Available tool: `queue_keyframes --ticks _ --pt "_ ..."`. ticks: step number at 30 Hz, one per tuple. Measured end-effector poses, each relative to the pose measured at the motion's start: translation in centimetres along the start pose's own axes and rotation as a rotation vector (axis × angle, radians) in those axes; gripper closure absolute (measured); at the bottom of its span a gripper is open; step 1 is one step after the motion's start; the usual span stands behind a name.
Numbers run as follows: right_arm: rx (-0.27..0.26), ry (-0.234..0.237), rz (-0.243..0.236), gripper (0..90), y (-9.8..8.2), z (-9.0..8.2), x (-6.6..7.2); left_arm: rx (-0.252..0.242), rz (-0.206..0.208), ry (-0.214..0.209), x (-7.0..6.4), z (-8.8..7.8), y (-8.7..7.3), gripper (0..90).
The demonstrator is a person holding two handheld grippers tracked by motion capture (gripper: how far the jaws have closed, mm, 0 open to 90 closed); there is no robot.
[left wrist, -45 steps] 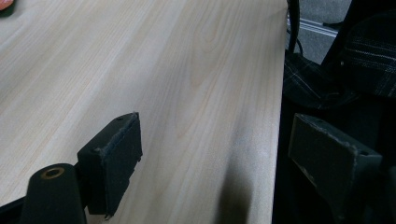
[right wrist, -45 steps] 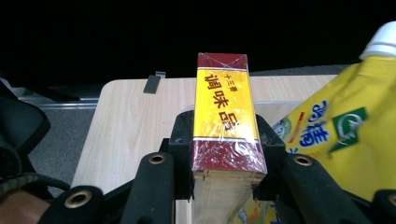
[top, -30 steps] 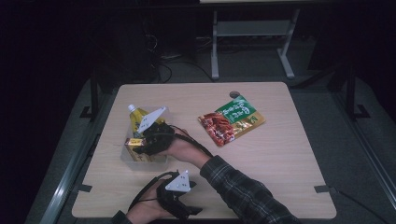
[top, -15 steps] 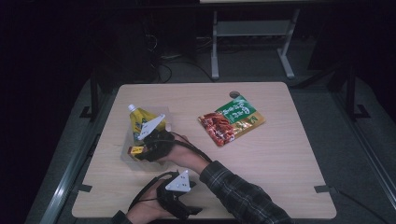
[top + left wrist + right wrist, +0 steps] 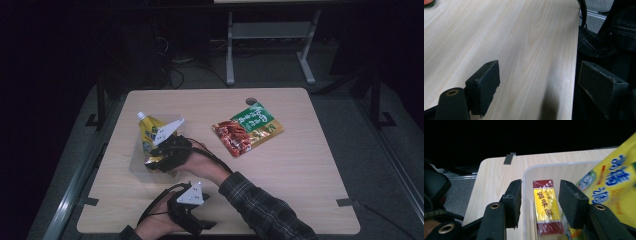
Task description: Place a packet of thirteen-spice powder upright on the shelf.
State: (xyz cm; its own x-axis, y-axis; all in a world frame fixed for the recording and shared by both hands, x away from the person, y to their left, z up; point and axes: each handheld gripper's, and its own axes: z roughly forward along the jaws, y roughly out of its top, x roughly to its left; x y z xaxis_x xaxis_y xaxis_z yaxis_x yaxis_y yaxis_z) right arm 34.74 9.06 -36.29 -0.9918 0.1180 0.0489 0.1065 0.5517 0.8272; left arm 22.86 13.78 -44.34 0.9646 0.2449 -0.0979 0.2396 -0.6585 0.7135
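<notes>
Black pads of the right gripper [image 5: 539, 202] stand apart and have just been opening, one jaw outside the clear plastic container's [image 5: 529, 173] wall, the other inside, with the yellow-and-red seasoning packet [image 5: 546, 207] lying loose between them, untouched. Beside it in the container leans a yellow spouted pouch [image 5: 148, 133]. From above, the right gripper [image 5: 160, 159] sits over the container at the table's left side. The left gripper [image 5: 537, 87], jaws wide apart on nothing, rests at the near edge of the pale wooden table [image 5: 300, 170]. A red-and-green snack bag [image 5: 247, 129] lies well apart, toward the far right.
</notes>
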Motion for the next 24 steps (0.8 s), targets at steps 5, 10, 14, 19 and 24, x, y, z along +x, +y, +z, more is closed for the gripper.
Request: queue_keyframes --ticks 5,10,14,19,24 --pt "-0.020 -0.011 0.000 48.2 0.0 -1.9 0.0 -0.002 0.005 0.006 0.2 -0.1 0.0 16.6" --pt "-0.036 -0.025 0.008 46.6 -0.4 -3.5 0.1 -0.019 -0.027 0.013 0.2 -0.1 -0.1 16.5" --pt "-0.054 -0.049 0.033 46.0 -1.4 -5.9 0.0 -0.009 -0.018 0.019 0.5 -0.3 -0.1 16.6" --pt "-0.065 -0.097 0.047 45.4 -2.8 -8.4 -0.5 -0.013 -0.026 0.028 0.6 -0.3 -0.1 16.6" --pt "-0.070 -0.142 0.085 45.2 -4.6 -10.7 -1.1 -0.022 -0.045 0.039 0.7 -0.3 -0.1 16.6"
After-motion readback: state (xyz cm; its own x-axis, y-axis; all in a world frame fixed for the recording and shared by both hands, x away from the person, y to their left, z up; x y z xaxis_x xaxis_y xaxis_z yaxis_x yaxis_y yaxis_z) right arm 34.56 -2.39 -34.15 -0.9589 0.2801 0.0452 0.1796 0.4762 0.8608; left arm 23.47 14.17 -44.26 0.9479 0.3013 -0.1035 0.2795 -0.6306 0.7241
